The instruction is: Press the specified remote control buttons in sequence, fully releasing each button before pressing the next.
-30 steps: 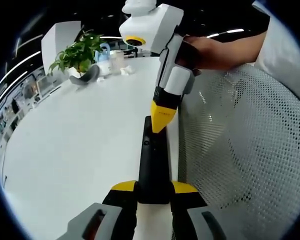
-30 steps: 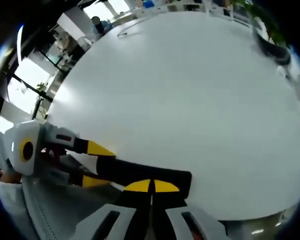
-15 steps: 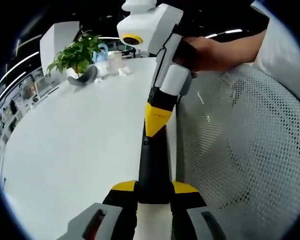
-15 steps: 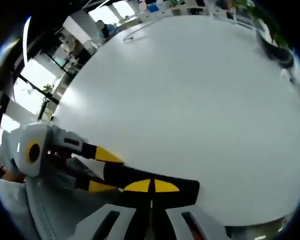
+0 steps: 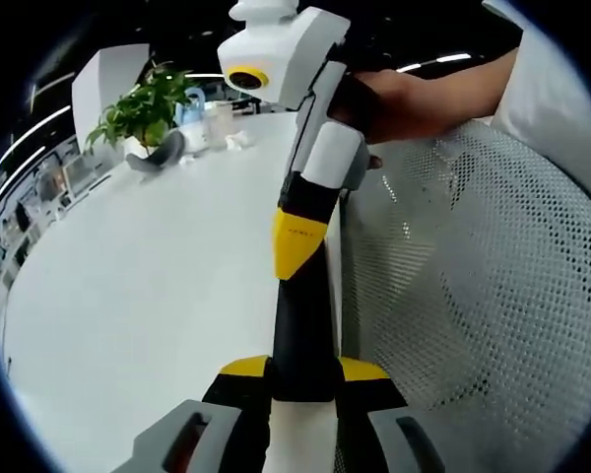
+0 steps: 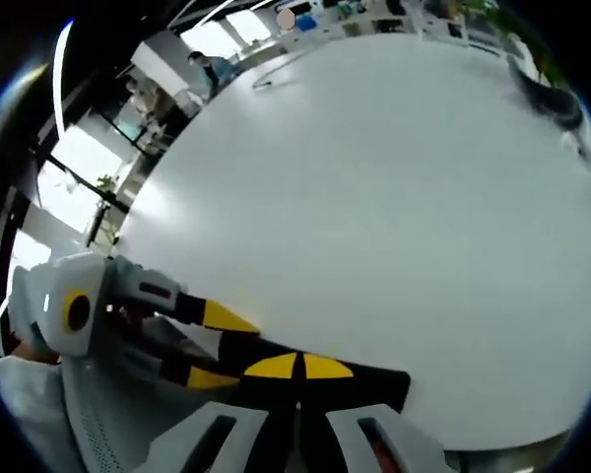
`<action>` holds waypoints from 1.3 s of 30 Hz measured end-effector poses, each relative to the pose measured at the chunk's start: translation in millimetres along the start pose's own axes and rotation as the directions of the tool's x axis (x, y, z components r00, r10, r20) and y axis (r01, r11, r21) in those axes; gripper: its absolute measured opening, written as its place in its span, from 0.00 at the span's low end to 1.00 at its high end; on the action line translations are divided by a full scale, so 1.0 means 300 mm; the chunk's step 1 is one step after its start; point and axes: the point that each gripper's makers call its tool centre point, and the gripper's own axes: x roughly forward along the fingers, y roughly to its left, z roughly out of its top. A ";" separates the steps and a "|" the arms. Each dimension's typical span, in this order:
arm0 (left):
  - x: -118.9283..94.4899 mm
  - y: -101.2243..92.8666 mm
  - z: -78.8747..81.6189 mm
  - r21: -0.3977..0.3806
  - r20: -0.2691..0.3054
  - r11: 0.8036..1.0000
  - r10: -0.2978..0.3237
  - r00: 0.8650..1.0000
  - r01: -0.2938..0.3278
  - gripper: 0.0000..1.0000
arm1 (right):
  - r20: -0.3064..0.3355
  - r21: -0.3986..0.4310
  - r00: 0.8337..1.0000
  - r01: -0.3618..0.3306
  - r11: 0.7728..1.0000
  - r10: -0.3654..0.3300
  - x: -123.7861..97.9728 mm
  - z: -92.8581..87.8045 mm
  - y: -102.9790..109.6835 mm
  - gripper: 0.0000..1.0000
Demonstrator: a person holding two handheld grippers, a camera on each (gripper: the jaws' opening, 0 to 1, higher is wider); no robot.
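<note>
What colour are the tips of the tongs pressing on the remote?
Yellow, clearest in the left gripper view: right tongs' tips on the slim black remote.

- A large white table (image 5: 148, 266) with a rounded edge takes up most of both views; its top is smooth and glossy.
- A white mesh chair back (image 5: 473, 296) stands just beside the table's near edge, on the right of the left gripper view.
- At the table's far end a potted green plant (image 5: 143, 108) stands, with a grey object (image 5: 158, 156) and a few small white items beside it.
- A white column (image 5: 103, 84) rises behind the plant.
- The ceiling is dark, crossed by linear strip lights (image 5: 433, 62).
- Bright windows (image 6: 74, 163) with dark frames show on the left of the right gripper view.
</note>
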 end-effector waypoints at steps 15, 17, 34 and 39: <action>-0.002 0.001 0.001 -0.022 0.012 1.000 0.000 1.000 0.000 0.24 | 0.005 0.015 1.000 -0.016 1.000 0.016 0.000 -0.002 -0.004 0.00; -0.002 0.002 0.001 -0.022 0.011 1.000 0.000 1.000 0.000 0.24 | 0.007 0.000 1.000 -0.012 1.000 0.012 -0.002 -0.004 0.000 0.00; -0.004 0.005 0.005 -0.047 0.019 0.999 -0.003 1.000 0.004 0.24 | -0.116 -0.131 0.988 0.088 0.988 -0.103 0.018 0.000 -0.006 0.00; -0.002 0.006 0.005 -0.051 0.013 0.999 0.003 1.000 -0.003 0.24 | -0.229 -0.133 0.967 0.086 0.987 -0.115 0.021 -0.001 -0.007 0.00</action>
